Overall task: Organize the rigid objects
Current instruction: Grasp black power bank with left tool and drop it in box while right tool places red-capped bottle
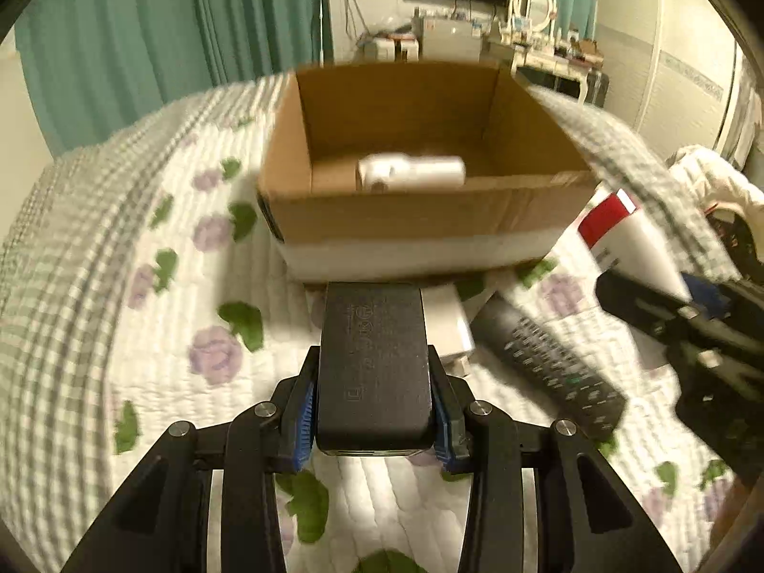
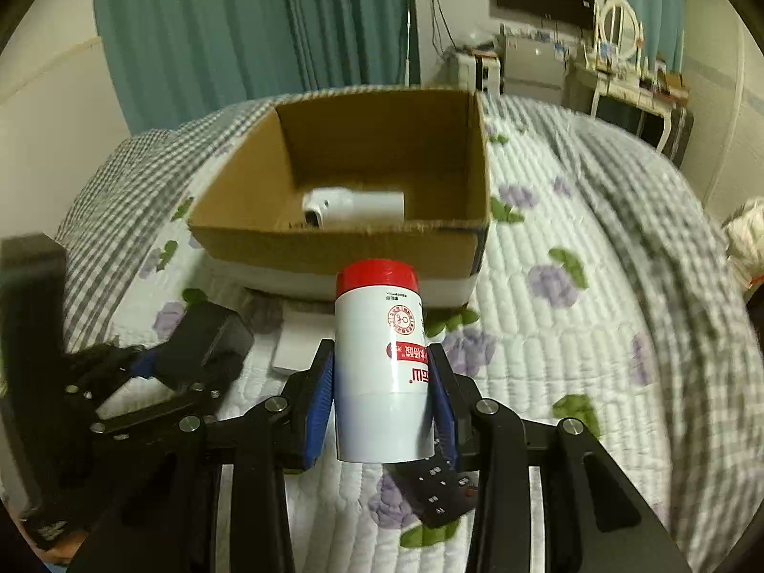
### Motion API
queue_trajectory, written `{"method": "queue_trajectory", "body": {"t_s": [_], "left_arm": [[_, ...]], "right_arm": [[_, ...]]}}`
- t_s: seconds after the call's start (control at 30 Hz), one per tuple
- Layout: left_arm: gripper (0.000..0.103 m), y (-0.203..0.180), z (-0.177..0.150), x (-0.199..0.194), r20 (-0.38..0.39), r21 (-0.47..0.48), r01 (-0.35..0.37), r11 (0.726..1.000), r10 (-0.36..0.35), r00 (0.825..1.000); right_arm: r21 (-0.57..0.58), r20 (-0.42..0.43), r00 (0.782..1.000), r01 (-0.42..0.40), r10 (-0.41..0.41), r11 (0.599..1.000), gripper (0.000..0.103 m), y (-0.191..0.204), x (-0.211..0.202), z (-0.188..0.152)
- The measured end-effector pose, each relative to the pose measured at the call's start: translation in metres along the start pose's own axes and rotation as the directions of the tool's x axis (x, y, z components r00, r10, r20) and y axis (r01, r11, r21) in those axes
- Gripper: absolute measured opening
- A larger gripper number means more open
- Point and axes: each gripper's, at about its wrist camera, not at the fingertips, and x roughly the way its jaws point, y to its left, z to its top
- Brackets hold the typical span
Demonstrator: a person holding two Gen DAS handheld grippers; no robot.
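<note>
An open cardboard box point(image 1: 515, 191) point(image 2: 334, 248) stands on the quilted bed ahead of both grippers. A white device point(image 1: 410, 172) point(image 2: 355, 205) lies inside it. My left gripper point(image 1: 375, 396) is shut on a black rectangular adapter point(image 1: 375, 363), held above the quilt just short of the box; it also shows in the right wrist view point(image 2: 205, 344). My right gripper point(image 2: 382, 396) is shut on a white bottle with a red cap point(image 2: 379, 363), which also shows in the left wrist view point(image 1: 625, 234). A black remote point(image 1: 549, 363) point(image 2: 439, 496) lies on the quilt between the grippers.
A white flat box point(image 1: 446, 329) point(image 2: 296, 348) lies on the quilt under the adapter, close to the box front. The floral quilt point(image 1: 143, 334) covers the bed. Teal curtains, a dresser with a mirror point(image 2: 620, 43) and a wall screen stand behind.
</note>
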Motion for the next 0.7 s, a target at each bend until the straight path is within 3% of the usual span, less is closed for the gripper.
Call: {"method": "queue_trajectory", "body": {"t_s": [0.4,0.7], "left_arm": [[0.039,0.002,0.039,-0.096,0.167,-0.026,0.008,1.000,-0.004,0.986],[0.039,0.010,0.074,-0.094,0.201,-0.056,0.030,0.998,-0.018,0.980]], "right_arm": [[-0.021,0.122,0.992,0.027,-0.024,0.999,0.036,-0.001,-0.082,0.031],[-0.076,0.195,0.981,0.026,-0.011,0.997,0.036,0.008,-0.095,0.073]]}}
